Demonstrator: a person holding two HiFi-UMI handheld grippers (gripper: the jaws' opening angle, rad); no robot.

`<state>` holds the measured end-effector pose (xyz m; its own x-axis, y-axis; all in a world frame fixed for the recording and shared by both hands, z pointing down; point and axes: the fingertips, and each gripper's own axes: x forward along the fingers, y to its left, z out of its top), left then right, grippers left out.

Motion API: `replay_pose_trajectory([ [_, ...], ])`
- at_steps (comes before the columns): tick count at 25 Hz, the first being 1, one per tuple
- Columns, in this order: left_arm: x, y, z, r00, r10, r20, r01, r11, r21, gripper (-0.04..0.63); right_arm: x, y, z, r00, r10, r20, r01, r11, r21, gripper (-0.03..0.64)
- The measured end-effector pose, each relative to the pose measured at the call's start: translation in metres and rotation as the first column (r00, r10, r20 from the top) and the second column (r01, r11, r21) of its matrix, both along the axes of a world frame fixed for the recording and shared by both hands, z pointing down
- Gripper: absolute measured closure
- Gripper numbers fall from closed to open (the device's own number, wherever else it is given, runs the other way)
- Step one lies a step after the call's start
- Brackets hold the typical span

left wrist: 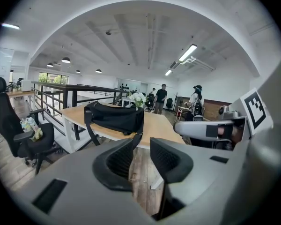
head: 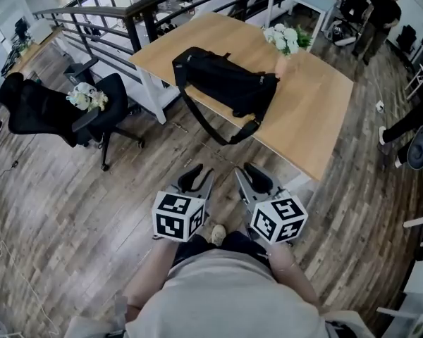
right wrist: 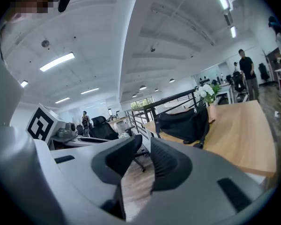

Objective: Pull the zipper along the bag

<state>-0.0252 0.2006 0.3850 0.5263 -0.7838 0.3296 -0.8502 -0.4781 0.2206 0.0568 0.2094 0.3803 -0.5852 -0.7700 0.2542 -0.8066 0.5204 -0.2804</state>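
A black bag point(head: 225, 82) lies on the light wooden table point(head: 317, 111) ahead of me, and its shoulder strap point(head: 208, 125) hangs over the near edge. The zipper is too small to make out. My left gripper point(head: 197, 176) and right gripper point(head: 254, 174) are held side by side over the floor, well short of the table. Both stand open with nothing between the jaws. The left gripper view shows the bag point(left wrist: 114, 117) far beyond the left gripper point(left wrist: 145, 143). In the right gripper view the bag point(right wrist: 182, 123) lies beyond the right gripper point(right wrist: 146, 144), to the right.
A black office chair point(head: 92, 111) with a bunch of flowers on it stands left of the table. White flowers in a vase point(head: 283, 41) sit behind the bag. A dark railing point(head: 127, 20) runs along the back, and people point(head: 377, 16) stand at the far right.
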Motion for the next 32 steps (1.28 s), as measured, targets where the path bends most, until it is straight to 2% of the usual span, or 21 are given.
replay_pose_trajectory([
  [13, 0.032, -0.049, 0.016, 0.999, 0.049, -0.018, -0.05, 0.998, -0.041, 0.479, 0.035, -0.034, 0.023, 0.997, 0.072, 0.002, -0.072, 0.995, -0.065, 0.518],
  [22, 0.052, -0.124, 0.023, 0.99, 0.14, -0.021, -0.141, 0.988, -0.062, 0.479, 0.054, -0.099, 0.028, 0.986, 0.165, -0.008, -0.165, 0.983, -0.086, 0.517],
  [27, 0.058, -0.178, 0.019, 0.978, 0.209, -0.022, -0.21, 0.976, -0.062, 0.479, 0.053, -0.145, 0.032, 0.975, 0.221, -0.014, -0.221, 0.971, -0.096, 0.517],
  [32, 0.069, -0.227, 0.013, 0.952, 0.305, -0.01, -0.305, 0.951, -0.055, 0.479, 0.056, -0.186, 0.027, 0.953, 0.303, -0.005, -0.302, 0.949, -0.092, 0.517],
])
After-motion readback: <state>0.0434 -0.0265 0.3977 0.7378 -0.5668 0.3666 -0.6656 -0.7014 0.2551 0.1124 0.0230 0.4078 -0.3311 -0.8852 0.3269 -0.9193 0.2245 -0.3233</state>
